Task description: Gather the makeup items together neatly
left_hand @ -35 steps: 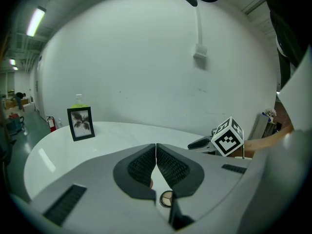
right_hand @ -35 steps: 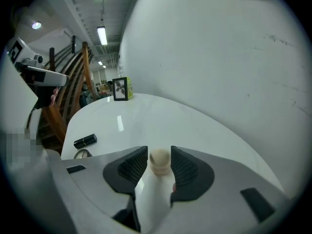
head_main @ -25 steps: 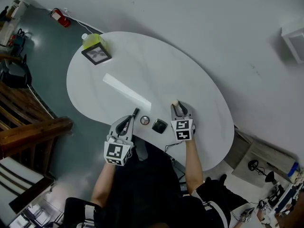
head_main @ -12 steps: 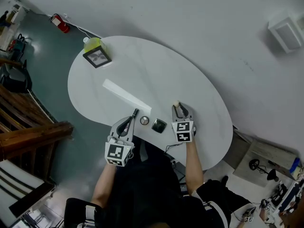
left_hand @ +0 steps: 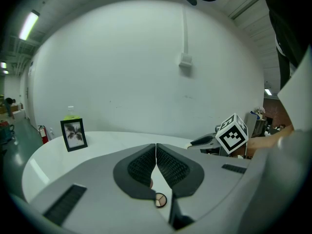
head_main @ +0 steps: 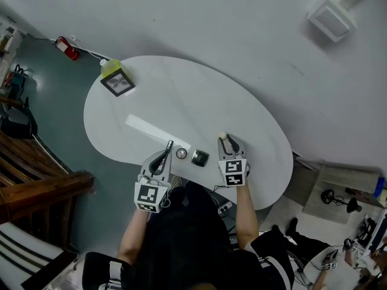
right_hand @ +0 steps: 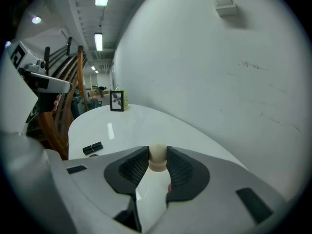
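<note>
My right gripper [head_main: 225, 139] is shut on a beige egg-shaped makeup sponge [right_hand: 157, 158] and holds it above the white table [head_main: 199, 101]. The sponge [head_main: 222, 136] shows at the fingertips in the head view. My left gripper [head_main: 164, 155] is shut, its pads [left_hand: 168, 165] meeting with nothing seen between them. Just ahead of it a black lipstick [head_main: 169, 145] lies on the table. To its right are a round compact [head_main: 181, 153] and a dark square compact [head_main: 199, 157]. The right gripper view shows the lipstick [right_hand: 92, 147]; the round compact [left_hand: 160, 200] shows below the left jaws.
A framed picture [head_main: 118, 82] stands at the table's far left end with a yellow-green bottle [head_main: 110, 67] behind it. The table's near edge runs just under both grippers. A white wall lies beyond the table. Wooden furniture [head_main: 36, 183] stands on the left.
Both grippers have risen a little, the right one more, still with the sponge in it. The head view has shifted, so the table sits slightly lower in the picture.
</note>
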{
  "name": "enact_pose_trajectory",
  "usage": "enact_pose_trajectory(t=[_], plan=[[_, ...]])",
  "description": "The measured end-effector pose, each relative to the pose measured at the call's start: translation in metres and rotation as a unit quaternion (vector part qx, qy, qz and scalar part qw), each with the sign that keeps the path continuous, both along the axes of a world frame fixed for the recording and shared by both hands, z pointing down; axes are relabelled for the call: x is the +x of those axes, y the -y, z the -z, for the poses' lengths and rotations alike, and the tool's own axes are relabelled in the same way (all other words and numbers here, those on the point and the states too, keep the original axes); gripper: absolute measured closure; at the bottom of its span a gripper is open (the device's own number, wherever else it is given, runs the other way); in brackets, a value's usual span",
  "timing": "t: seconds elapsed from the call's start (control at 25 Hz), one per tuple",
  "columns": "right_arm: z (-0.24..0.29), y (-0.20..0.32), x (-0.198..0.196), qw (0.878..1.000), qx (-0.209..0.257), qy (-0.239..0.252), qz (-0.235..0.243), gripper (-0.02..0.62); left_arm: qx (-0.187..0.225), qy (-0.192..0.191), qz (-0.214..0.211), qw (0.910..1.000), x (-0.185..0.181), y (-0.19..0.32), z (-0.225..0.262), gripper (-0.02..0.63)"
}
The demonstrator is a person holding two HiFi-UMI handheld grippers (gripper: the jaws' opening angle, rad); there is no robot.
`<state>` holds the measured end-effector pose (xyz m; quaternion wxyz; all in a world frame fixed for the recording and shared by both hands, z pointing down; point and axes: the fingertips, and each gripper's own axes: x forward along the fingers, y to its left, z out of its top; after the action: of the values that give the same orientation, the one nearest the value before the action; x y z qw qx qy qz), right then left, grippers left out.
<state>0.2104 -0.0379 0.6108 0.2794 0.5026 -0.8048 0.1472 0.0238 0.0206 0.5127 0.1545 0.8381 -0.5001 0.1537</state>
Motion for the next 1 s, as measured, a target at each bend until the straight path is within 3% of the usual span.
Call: enact_pose_trajectory(t=[0.56, 1.0], plan=[[0.025, -0.090, 0.035, 0.995, 0.016, 0.007, -0.098, 0.468, 0.011, -0.004, -0.095, 0.9954, 0.029, -0.041, 0.006, 0.586], [-0.002, -0.128, 0.042, 0.993, -0.008, 0.007, -0.120, 0.468, -0.011, -0.002, -0.130, 0.9914, 0.046, -0.064, -0.015, 0.586]])
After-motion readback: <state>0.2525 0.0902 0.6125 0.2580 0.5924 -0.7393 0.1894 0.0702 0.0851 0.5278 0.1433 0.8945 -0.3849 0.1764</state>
